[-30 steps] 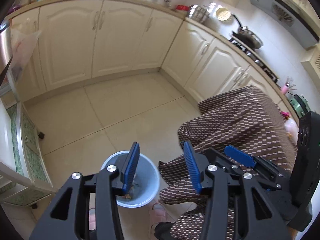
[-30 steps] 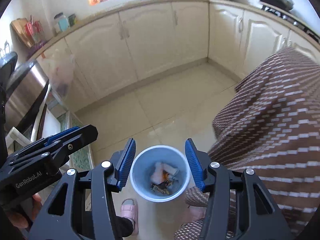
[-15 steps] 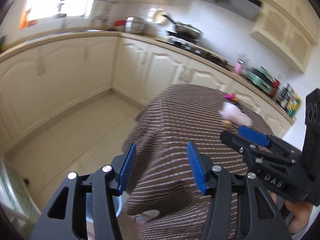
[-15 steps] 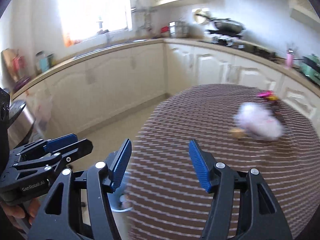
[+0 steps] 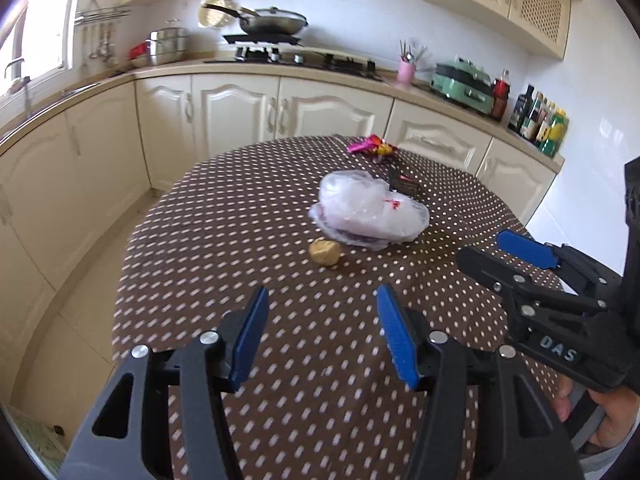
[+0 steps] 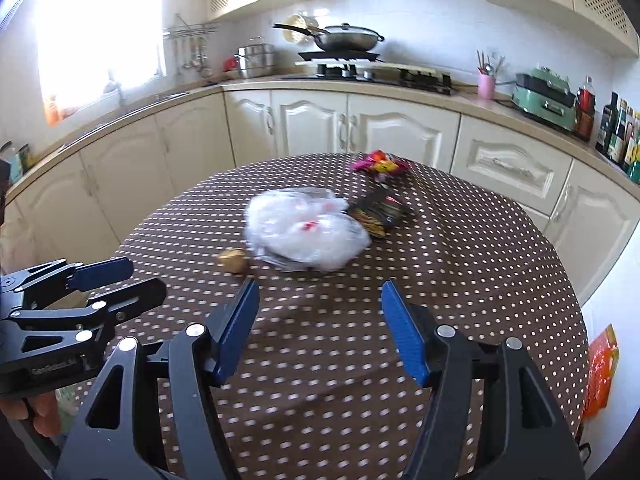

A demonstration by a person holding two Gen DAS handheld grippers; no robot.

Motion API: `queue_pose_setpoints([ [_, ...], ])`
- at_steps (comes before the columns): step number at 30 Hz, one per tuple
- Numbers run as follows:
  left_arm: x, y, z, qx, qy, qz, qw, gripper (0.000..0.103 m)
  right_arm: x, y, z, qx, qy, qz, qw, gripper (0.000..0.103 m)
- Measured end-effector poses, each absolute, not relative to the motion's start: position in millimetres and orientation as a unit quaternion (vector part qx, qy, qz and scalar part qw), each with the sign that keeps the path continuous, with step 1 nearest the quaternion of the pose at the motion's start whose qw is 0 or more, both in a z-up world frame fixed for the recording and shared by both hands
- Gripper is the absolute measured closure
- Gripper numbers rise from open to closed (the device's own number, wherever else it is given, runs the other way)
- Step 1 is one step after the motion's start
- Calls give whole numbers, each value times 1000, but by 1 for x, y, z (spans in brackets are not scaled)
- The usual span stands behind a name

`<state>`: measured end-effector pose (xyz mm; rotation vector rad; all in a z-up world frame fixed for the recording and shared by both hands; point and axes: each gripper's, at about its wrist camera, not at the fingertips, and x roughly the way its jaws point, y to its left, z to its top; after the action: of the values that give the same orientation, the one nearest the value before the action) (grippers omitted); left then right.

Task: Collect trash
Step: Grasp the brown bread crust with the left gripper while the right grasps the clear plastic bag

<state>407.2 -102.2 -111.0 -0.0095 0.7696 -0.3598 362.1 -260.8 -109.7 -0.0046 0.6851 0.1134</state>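
Kitchen cabinets ring my left view: I've swung off the bin; left gripper (image 5: 318,328) has just been widening, empty, plastic bag (image 5: 368,210) mid-frame on the counter (image 5: 224,240). Right view: right gripper (image 6: 318,322) likewise, bag above, wrappers (image 6: 378,166) beyond—next pickup.

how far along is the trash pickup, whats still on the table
Nothing is in hand: left gripper and right gripper are open and empty. Left on the table: plastic bag, gold ball, dark wrapper, pink wrappers.
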Motion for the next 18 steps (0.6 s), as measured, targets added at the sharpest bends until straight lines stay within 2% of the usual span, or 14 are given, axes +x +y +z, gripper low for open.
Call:
queue_pose_setpoints([
  [10, 468, -134, -146, -13, 422, -173, 890, 49, 389, -272, -120, -4, 356, 49, 933, 36],
  [11, 471, -136, -149, -9, 426, -169, 889, 53, 390, -272, -120, -5, 357, 50, 933, 36],
  [13, 479, -137, -154, -22, 437, -179, 881, 67, 394, -269, -121, -9, 360, 52, 931, 36],
  [14, 482, -136, -154, -25, 437, -180, 881, 70, 396, -268, -121, -13, 361, 53, 931, 36],
  [16, 484, -135, -155, -30, 439, -183, 879, 93, 400, -264, -122, -20, 364, 55, 930, 33],
  [17, 485, -132, -155, -37, 437, -185, 880, 93, 402, -261, -122, -24, 364, 57, 929, 32],
  [18, 484, -131, -154, -39, 434, -183, 881, 98, 404, -259, -121, -26, 365, 58, 929, 32],
])
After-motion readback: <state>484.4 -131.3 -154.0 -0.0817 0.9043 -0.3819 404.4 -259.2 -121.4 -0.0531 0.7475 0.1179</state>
